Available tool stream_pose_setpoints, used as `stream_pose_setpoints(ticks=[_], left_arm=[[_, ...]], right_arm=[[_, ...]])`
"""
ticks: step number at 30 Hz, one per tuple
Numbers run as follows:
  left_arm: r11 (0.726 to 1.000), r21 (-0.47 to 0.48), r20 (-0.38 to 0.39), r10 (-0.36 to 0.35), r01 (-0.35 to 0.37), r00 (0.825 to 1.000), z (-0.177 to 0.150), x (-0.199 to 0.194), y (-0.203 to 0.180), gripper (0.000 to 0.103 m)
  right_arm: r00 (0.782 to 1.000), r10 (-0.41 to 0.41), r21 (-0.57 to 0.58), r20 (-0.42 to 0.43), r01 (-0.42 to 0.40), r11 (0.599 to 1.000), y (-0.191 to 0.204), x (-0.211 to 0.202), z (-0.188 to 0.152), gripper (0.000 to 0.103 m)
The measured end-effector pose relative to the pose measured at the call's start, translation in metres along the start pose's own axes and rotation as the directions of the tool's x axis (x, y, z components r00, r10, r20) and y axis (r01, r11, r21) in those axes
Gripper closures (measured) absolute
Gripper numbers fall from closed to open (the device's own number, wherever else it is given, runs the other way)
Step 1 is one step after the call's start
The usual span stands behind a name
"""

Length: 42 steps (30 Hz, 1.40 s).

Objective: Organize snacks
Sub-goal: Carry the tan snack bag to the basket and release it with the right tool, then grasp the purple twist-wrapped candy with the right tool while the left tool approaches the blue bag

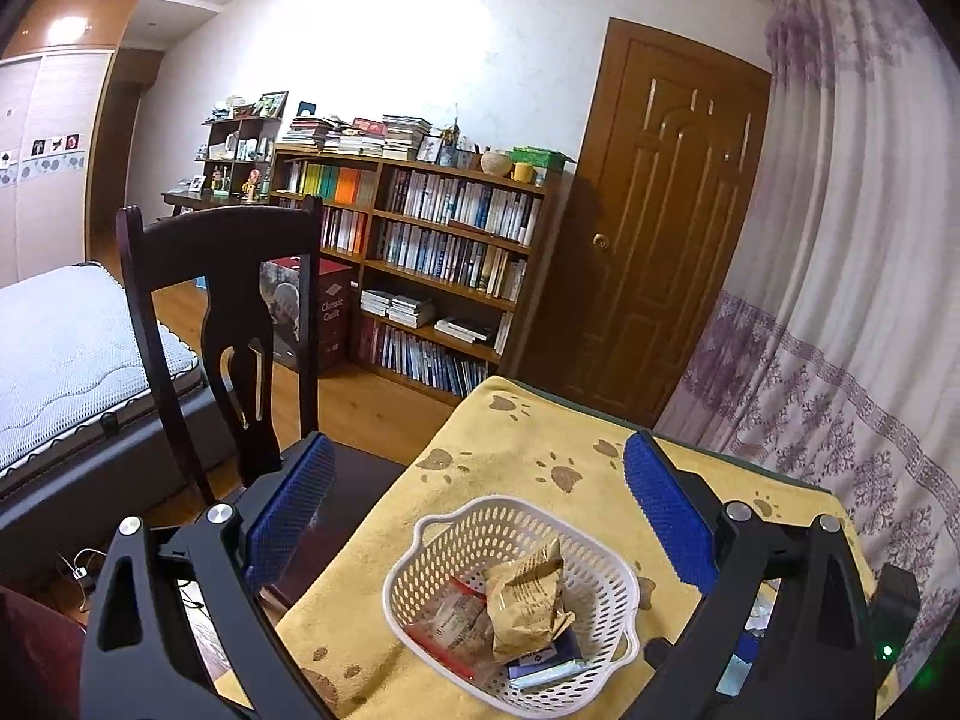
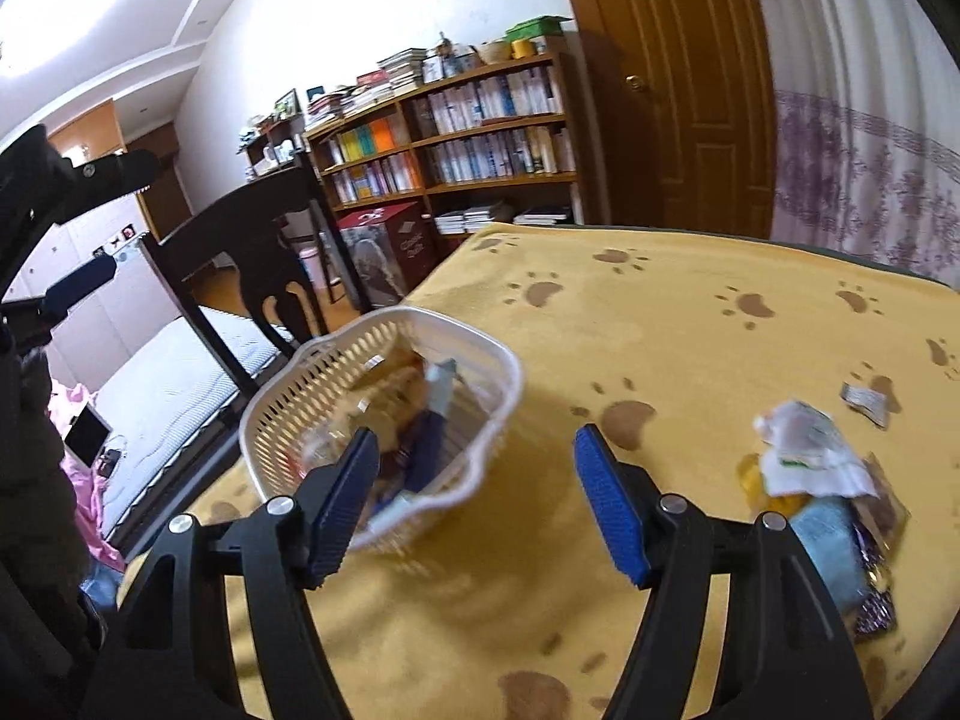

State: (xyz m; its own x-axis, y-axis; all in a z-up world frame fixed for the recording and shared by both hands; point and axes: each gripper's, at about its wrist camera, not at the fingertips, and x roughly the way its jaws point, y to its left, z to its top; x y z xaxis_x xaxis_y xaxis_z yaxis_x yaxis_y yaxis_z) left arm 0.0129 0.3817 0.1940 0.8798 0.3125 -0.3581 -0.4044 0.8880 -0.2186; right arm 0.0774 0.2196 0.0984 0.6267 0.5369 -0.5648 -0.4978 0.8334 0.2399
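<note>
White perforated plastic basket (image 1: 510, 588) on fuzzy cloth (image 1: 522, 450).

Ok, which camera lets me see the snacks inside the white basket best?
The left wrist view. It looks down into the basket, so the brown packet is sharp and clear. In the right wrist view the basket is blurred and a gripper finger covers part of it.

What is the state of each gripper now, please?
Left gripper: open, holding nothing, above the white basket.
Right gripper: open, holding nothing.

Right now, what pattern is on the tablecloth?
Yellow tablecloth with brown paw prints, clearest in the right wrist view.
</note>
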Motion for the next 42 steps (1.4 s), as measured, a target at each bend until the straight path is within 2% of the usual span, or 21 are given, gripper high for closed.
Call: stream_pose_setpoints(ticks=[7, 13, 21, 26, 34, 42], left_arm=[[0.999, 0.037, -0.010, -0.017, 0.017, 1.000, -0.005, 0.001, -0.012, 0.005], [0.998, 0.061, -0.014, -0.028, 0.029, 1.000, -0.008, 0.000, -0.020, 0.005], [0.996, 0.083, -0.027, -0.035, 0.037, 0.999, -0.013, 0.001, -0.028, 0.005], [0.992, 0.115, -0.034, -0.045, 0.048, 0.998, -0.018, 0.001, -0.038, 0.005], [0.984, 0.163, -0.056, -0.069, 0.077, 0.996, -0.026, 0.002, -0.055, 0.005], [0.958, 0.241, -0.115, -0.129, 0.153, 0.985, -0.048, 0.004, -0.085, 0.005]], right_arm=[[0.997, -0.083, 0.050, 0.009, 0.082, 0.995, -0.038, -0.021, -0.019, 0.035], [0.983, -0.185, 0.117, 0.022, 0.181, 0.976, -0.085, -0.046, -0.033, 0.036], [0.951, -0.307, 0.236, -0.029, 0.305, 0.923, -0.153, -0.068, -0.060, 0.048], [0.939, -0.341, 0.257, -0.042, 0.340, 0.905, -0.172, -0.075, -0.069, 0.049], [0.933, -0.350, 0.223, -0.084, 0.360, 0.906, -0.176, -0.067, -0.078, 0.053], [0.926, -0.346, 0.189, -0.151, 0.370, 0.910, -0.179, -0.048, -0.084, 0.063]])
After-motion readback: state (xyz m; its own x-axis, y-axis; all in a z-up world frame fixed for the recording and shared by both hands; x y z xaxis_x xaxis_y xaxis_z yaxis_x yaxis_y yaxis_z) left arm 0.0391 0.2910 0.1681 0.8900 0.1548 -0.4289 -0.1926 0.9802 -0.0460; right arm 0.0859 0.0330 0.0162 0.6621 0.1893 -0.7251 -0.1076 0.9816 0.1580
